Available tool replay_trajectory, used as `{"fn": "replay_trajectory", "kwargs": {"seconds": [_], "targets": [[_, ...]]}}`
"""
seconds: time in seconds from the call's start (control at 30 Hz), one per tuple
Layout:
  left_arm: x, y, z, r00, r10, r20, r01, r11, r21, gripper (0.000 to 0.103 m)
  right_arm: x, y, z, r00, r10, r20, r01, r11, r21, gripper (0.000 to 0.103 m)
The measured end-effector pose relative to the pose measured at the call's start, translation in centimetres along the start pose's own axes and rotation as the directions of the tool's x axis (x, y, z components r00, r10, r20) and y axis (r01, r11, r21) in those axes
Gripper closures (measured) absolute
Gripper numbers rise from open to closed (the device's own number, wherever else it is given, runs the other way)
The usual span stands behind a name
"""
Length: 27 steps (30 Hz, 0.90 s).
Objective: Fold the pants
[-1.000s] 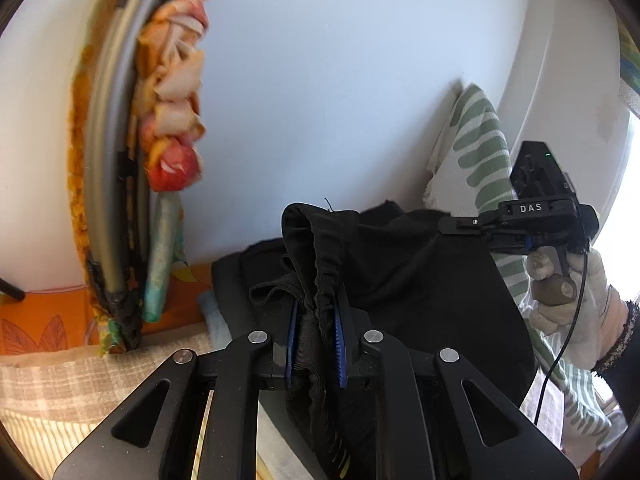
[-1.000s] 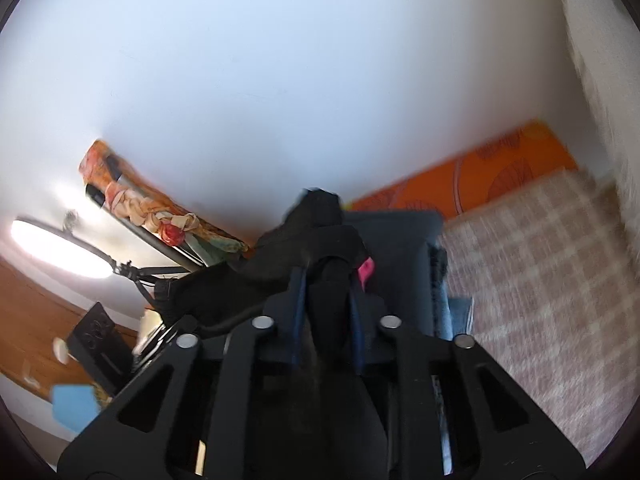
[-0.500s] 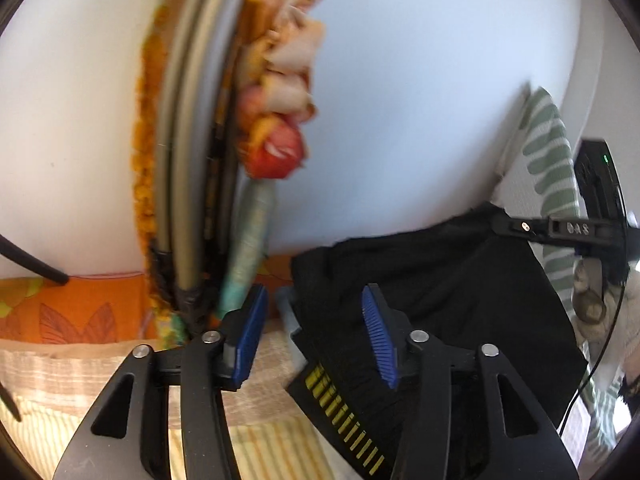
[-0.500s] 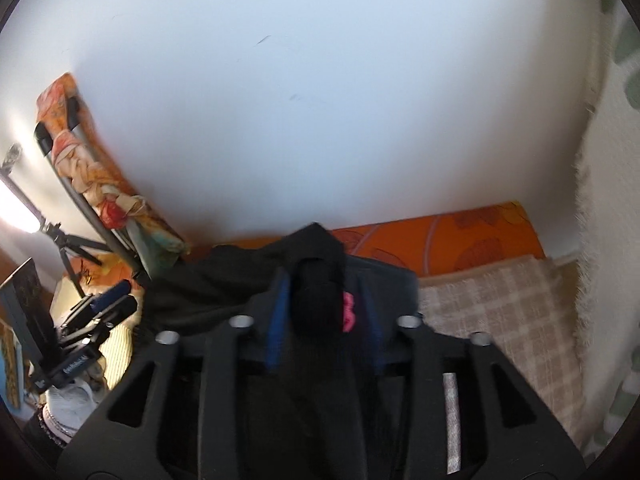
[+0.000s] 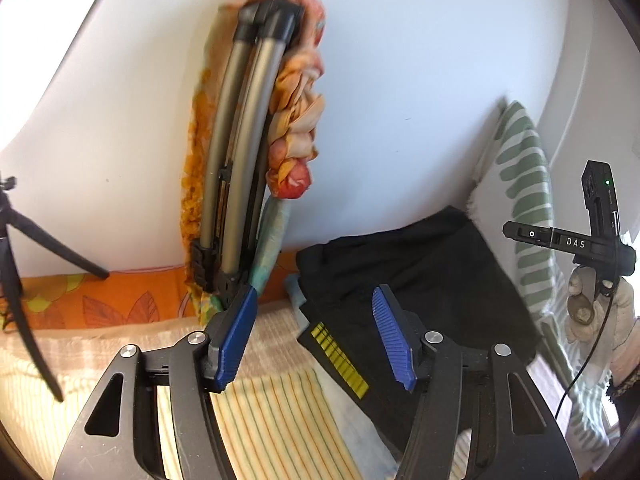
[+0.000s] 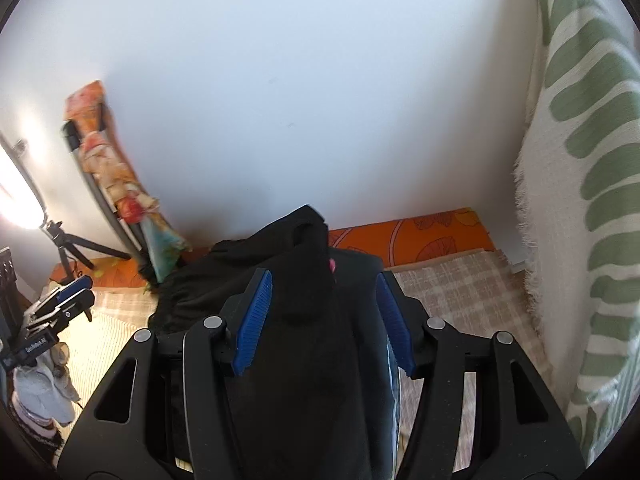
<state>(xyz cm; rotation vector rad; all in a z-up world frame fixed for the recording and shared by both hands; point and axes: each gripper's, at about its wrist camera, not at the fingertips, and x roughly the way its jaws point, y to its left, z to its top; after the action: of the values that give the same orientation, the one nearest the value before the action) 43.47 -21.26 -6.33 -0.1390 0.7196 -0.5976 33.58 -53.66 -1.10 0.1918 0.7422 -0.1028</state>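
Note:
The black pants (image 5: 416, 280) lie folded on the bed, with a yellow striped mark (image 5: 340, 360) on the near edge. My left gripper (image 5: 316, 336) is open and empty, just in front of the pants' left edge. In the right wrist view my right gripper (image 6: 324, 320) has its jaws apart. The black pants (image 6: 304, 320) are bunched up between the blue pads (image 6: 254, 316) and drape over the gripper body. The right gripper also shows at the right edge of the left wrist view (image 5: 592, 236), held by a gloved hand.
A folded chair with orange floral fabric (image 5: 248, 152) leans on the white wall. A tripod (image 5: 16, 260) stands at left. A green-and-white patterned blanket (image 6: 592, 200) hangs at right. The bed has striped and checked covers (image 5: 276, 412) and an orange cushion (image 6: 420, 236) along the wall.
My left gripper let go of the pants and opened, then drew back to the left. My right gripper has opened too, and the pants have settled lower on the bed.

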Motion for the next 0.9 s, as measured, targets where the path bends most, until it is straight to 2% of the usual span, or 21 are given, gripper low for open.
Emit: {"fn": "replay_trajectory", "kwargs": {"seconds": [0.1, 0.27, 0.4, 0.5, 0.9], "targets": [[-2.7, -1.0, -0.4, 1.0, -0.003, 0.014, 0.003, 1.0, 0.018, 0.037, -3.1, 1.6, -1.3, 1.0, -0.002, 0.028, 0.002, 1.0, -0.002, 0.038], [-6.2, -3.1, -1.3, 1.0, 0.015, 0.026, -0.017, 0.998, 0.056, 0.024, -7.0, 4.5, -3.5, 0.997, -0.053, 0.063, 0.057, 0.996, -0.073, 0.036], [-9.1, -4.0, -2.4, 1.0, 0.019, 0.023, -0.021, 0.997, 0.072, 0.023, -9.7, 6.7, -5.2, 0.993, -0.082, 0.087, 0.09, 0.991, -0.098, 0.033], [-11.2, -4.3, -3.4, 1.0, 0.026, 0.013, -0.027, 0.997, 0.071, 0.022, -11.5, 8.3, -6.7, 0.991, -0.081, 0.109, 0.092, 0.991, -0.1, 0.025], [-19.7, -5.4, -8.2, 0.997, 0.063, 0.038, -0.067, 0.99, 0.124, 0.019, -15.8, 16.9, -13.2, 0.986, -0.101, 0.13, 0.121, 0.981, -0.153, 0.021]]}}
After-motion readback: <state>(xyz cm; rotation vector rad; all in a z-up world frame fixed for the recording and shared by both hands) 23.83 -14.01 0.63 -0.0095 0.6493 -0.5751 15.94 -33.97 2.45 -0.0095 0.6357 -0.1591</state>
